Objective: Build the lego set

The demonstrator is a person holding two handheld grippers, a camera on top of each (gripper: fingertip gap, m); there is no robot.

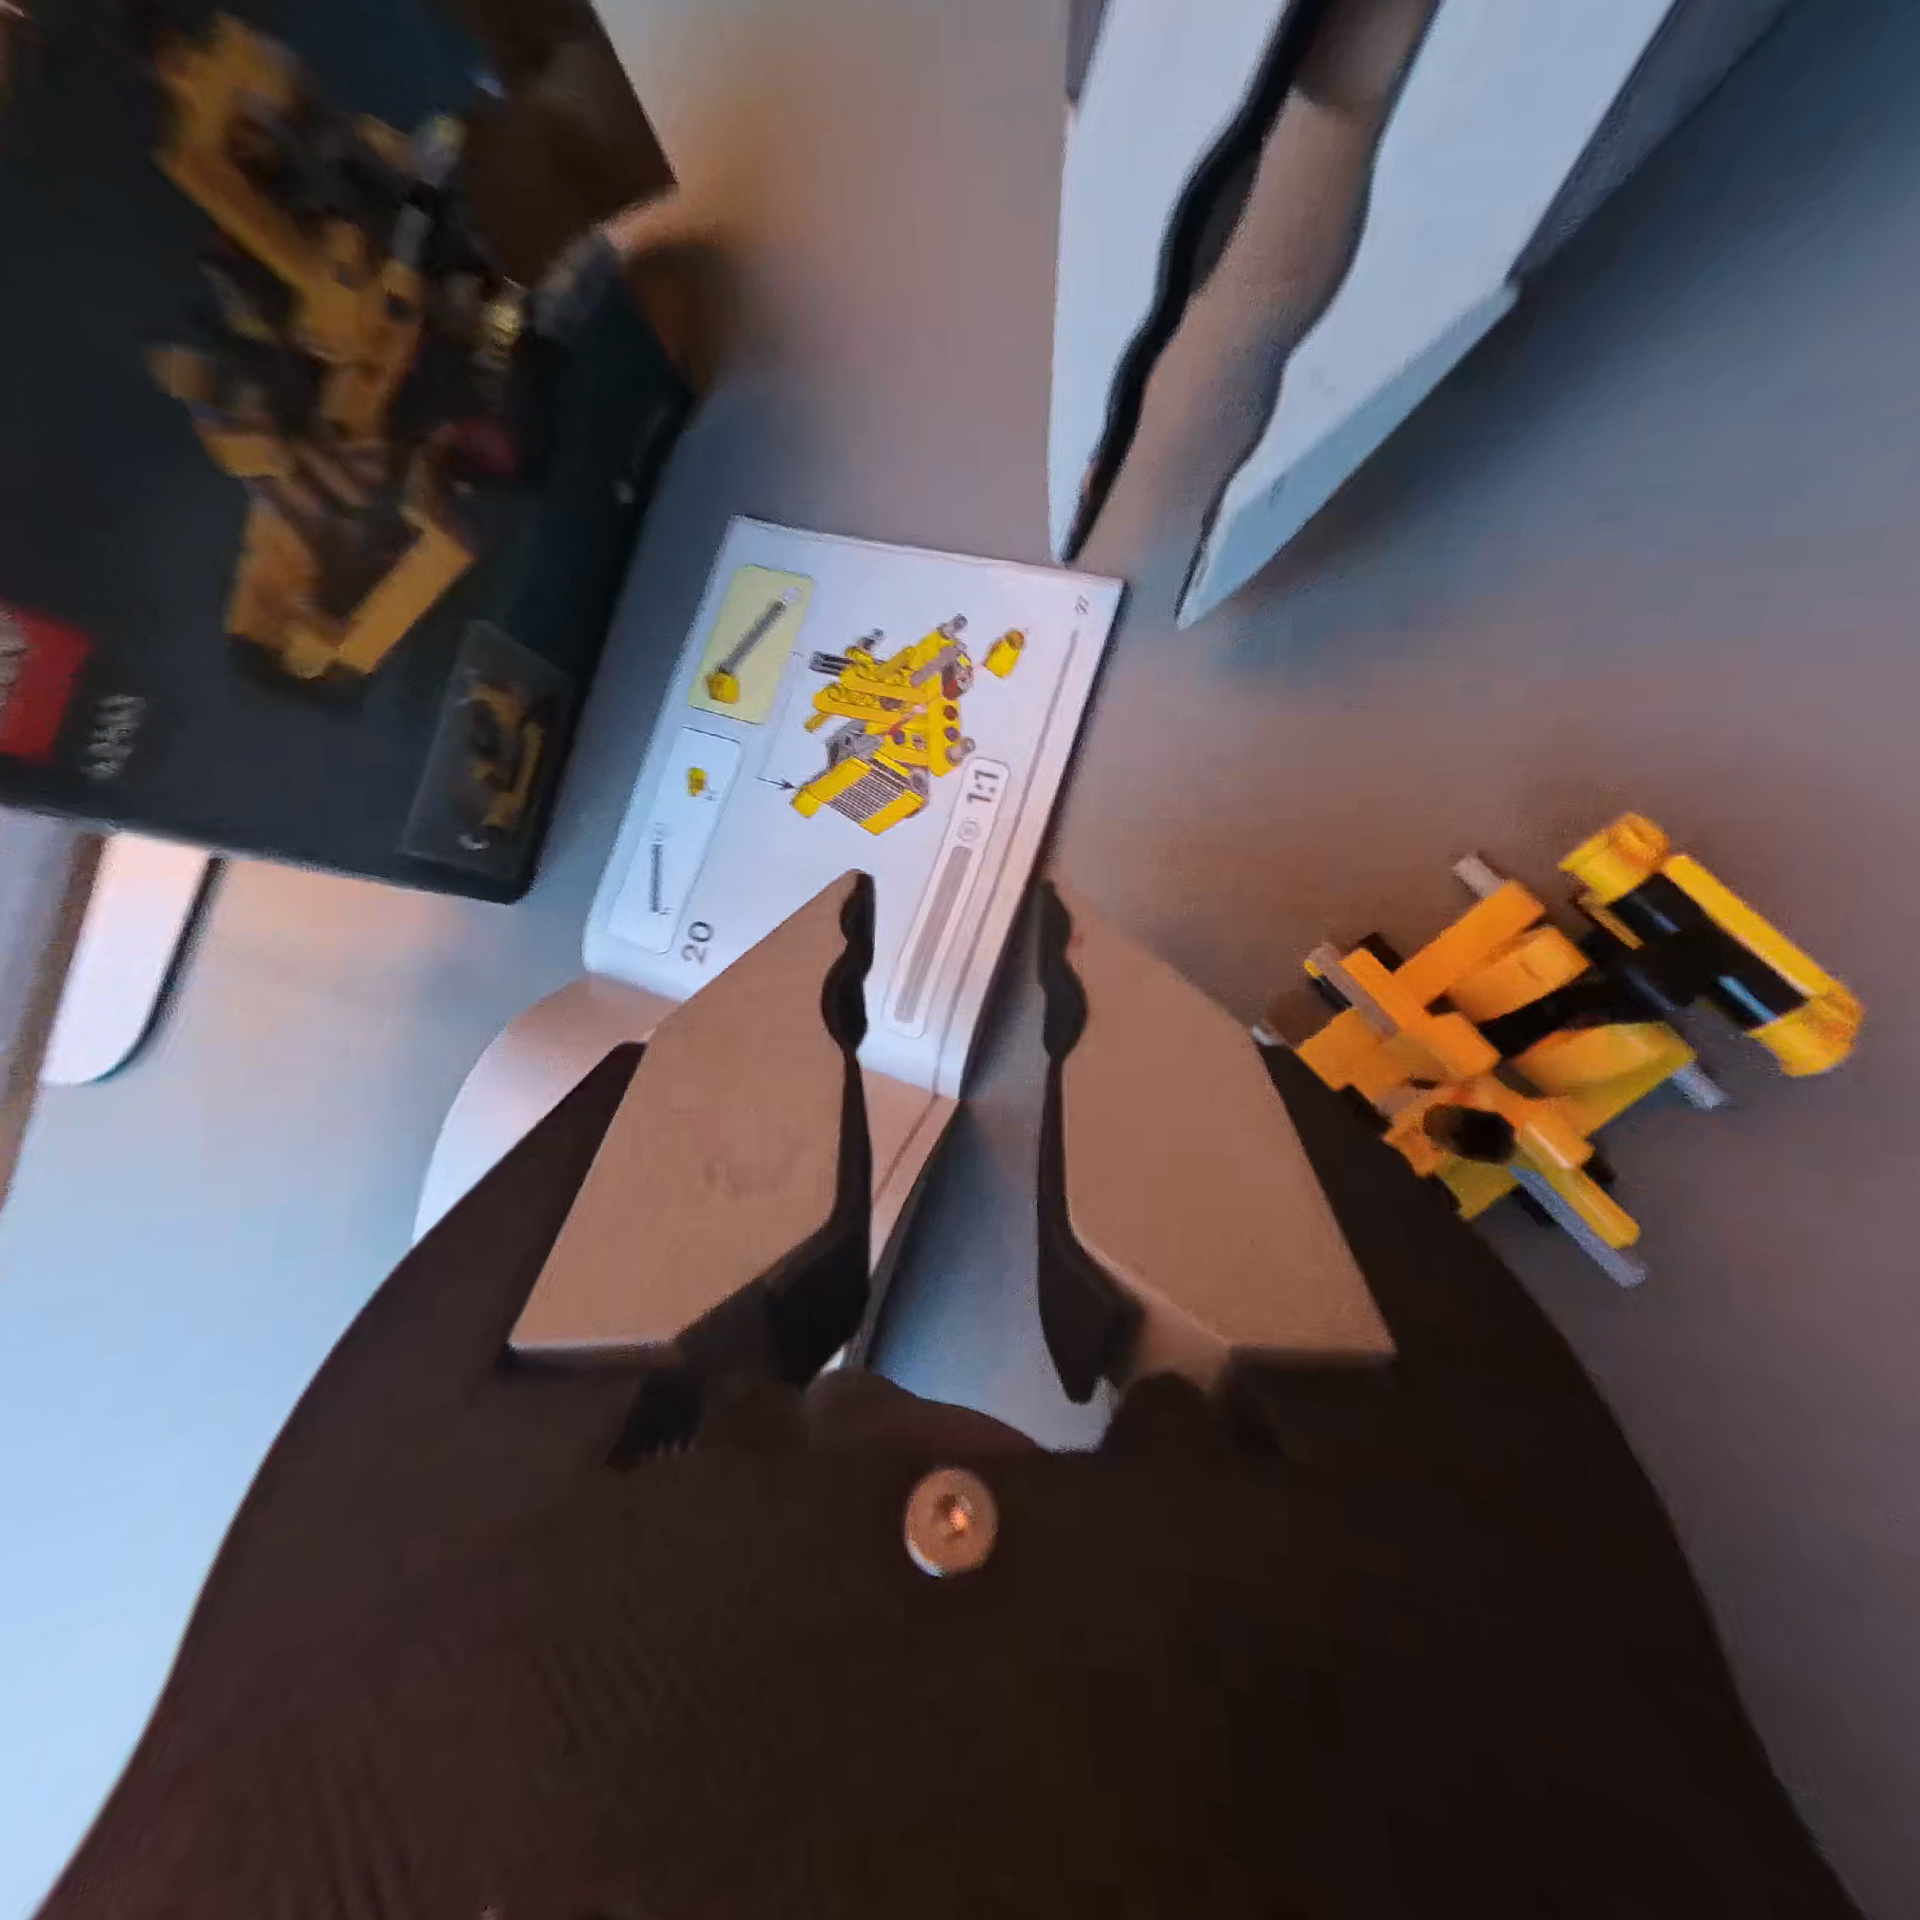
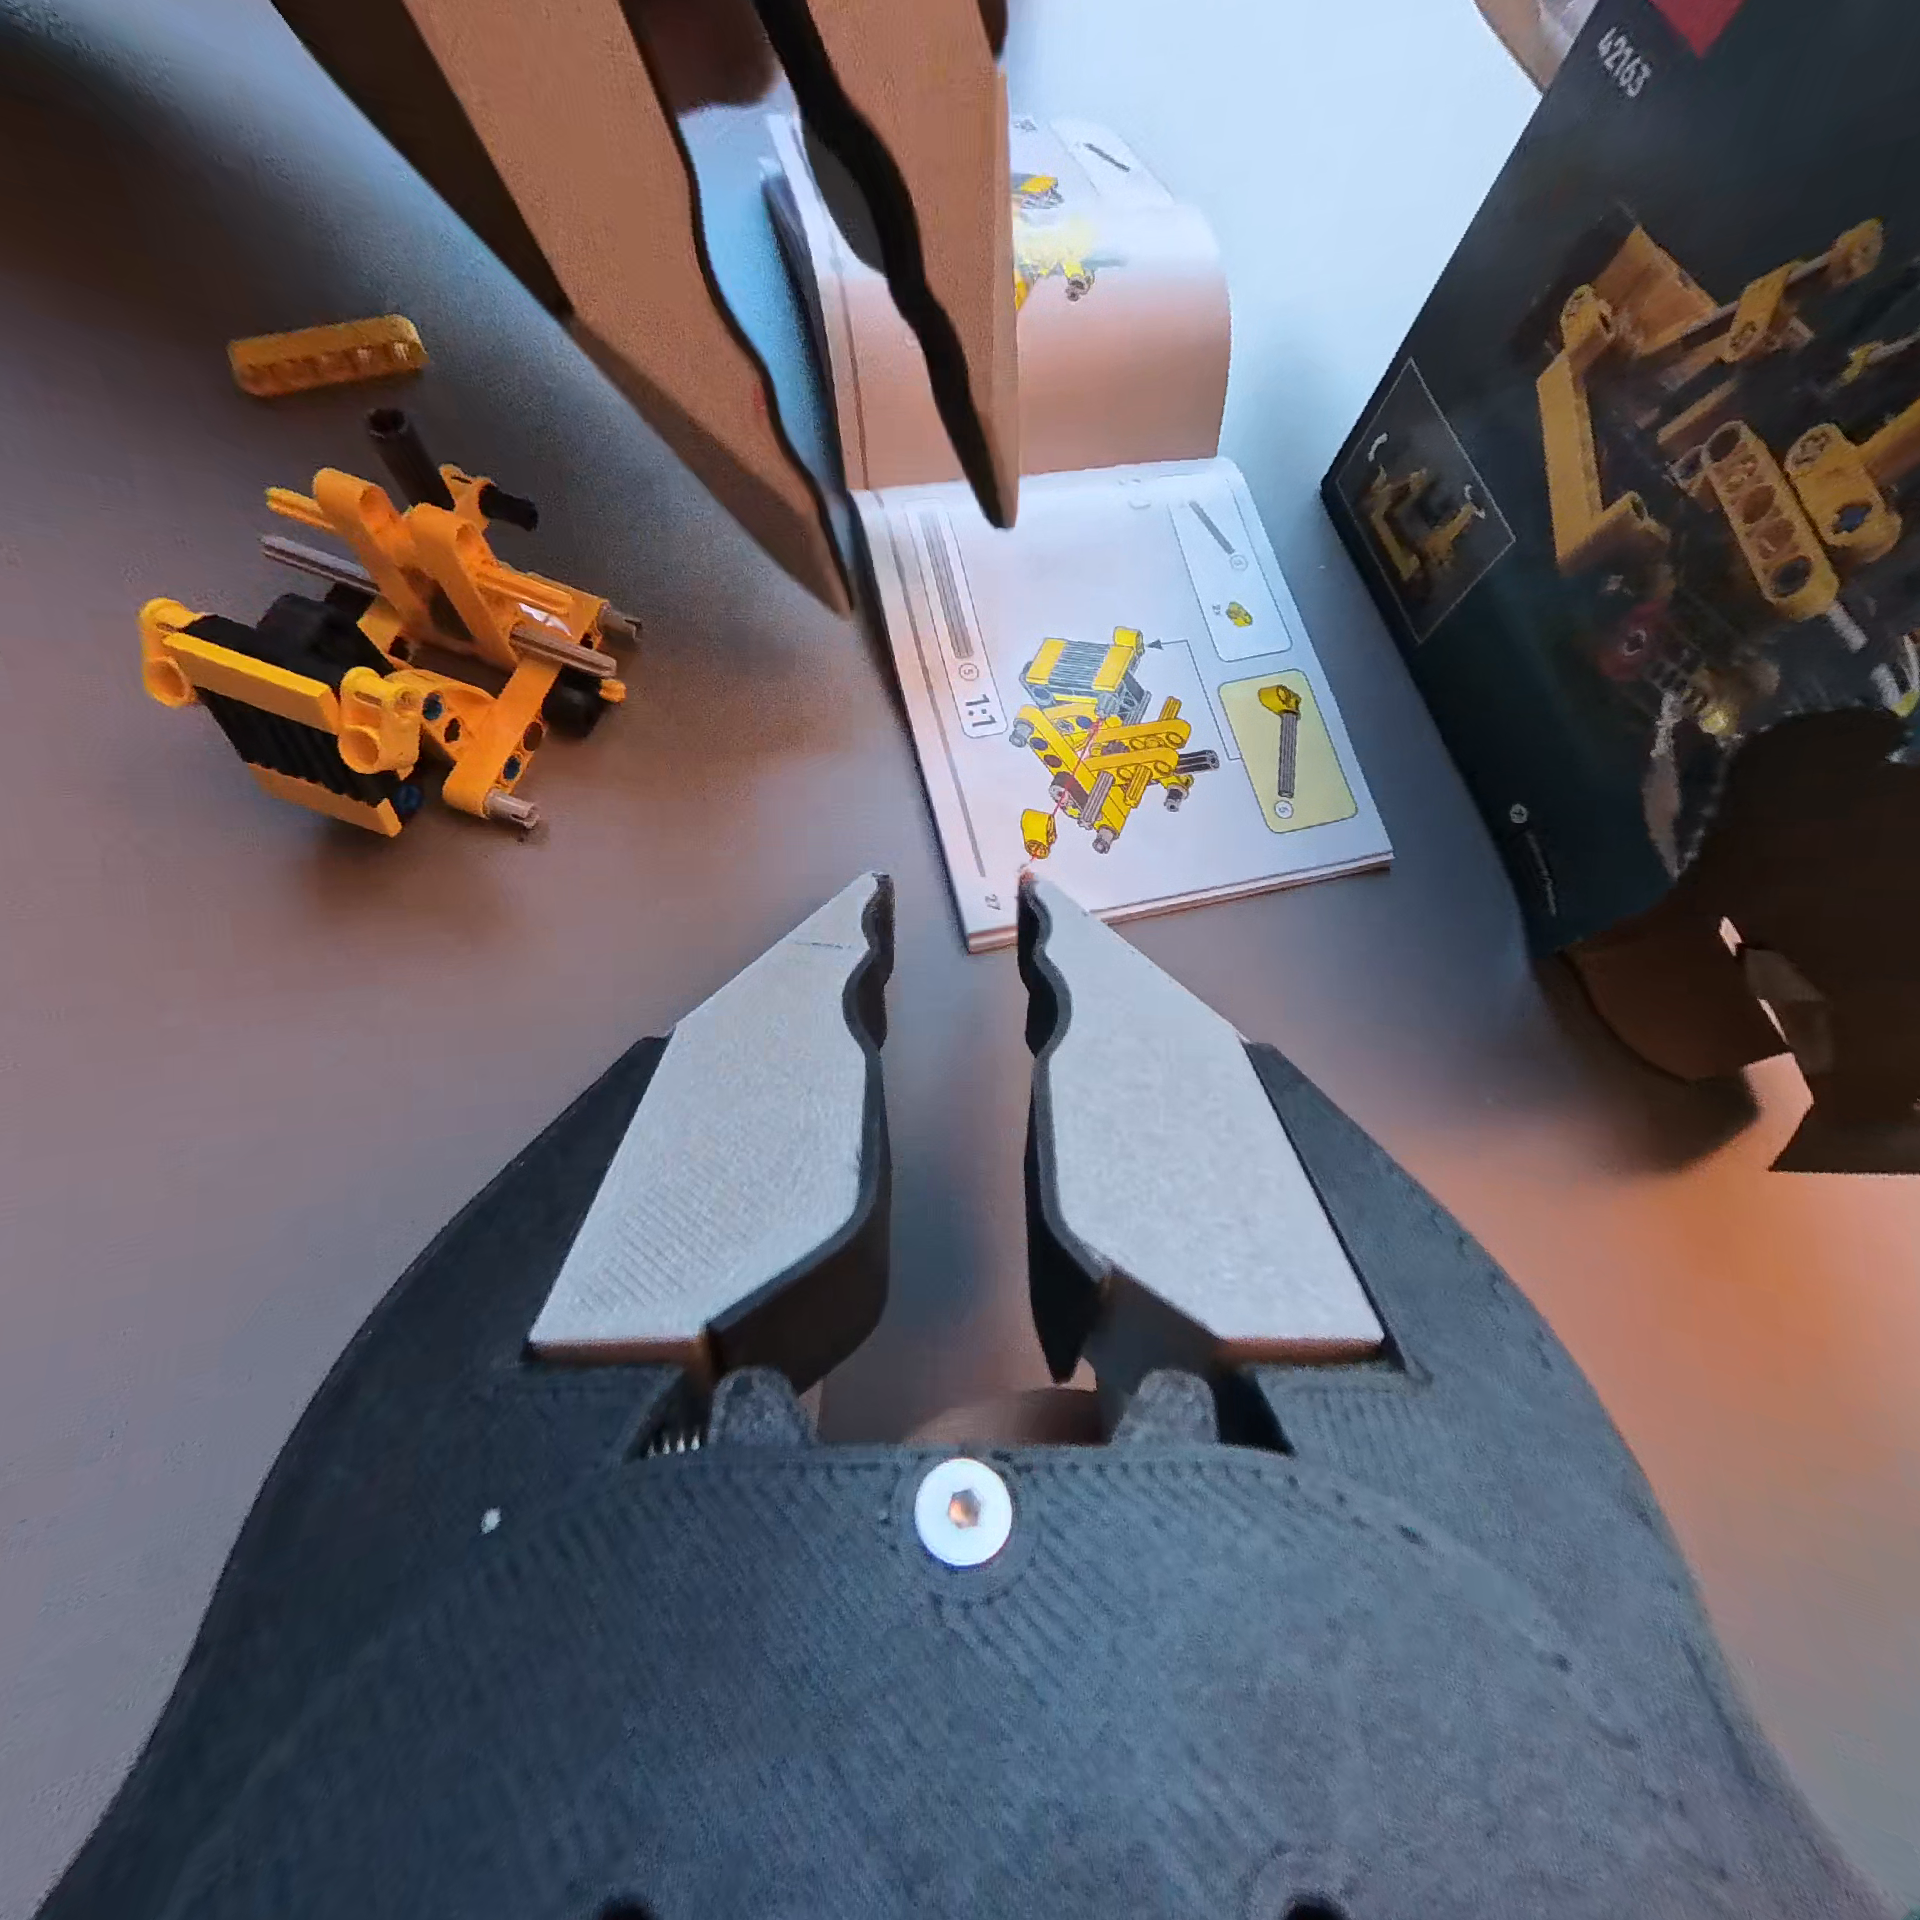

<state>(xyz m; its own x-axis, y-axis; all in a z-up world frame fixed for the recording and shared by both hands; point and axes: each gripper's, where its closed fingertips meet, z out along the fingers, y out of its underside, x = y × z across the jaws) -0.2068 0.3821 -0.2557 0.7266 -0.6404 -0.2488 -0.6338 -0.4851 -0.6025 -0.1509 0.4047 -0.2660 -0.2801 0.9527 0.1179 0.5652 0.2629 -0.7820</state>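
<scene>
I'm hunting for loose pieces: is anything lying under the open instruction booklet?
None visible. The instruction booklet lies flat on the grey table, its far pages curled up. Whatever might sit beneath the pages is covered. One loose yellow beam lies beyond the half-built model.

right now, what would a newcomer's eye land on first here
Probably the yellow and black lego model, sitting alone on the grey table left of the open booklet, with a loose yellow beam beyond it. Next, the dark box to the booklet's right. Both grippers hang open and empty over the booklet: the right gripper near its edge, the left gripper facing it.
</scene>
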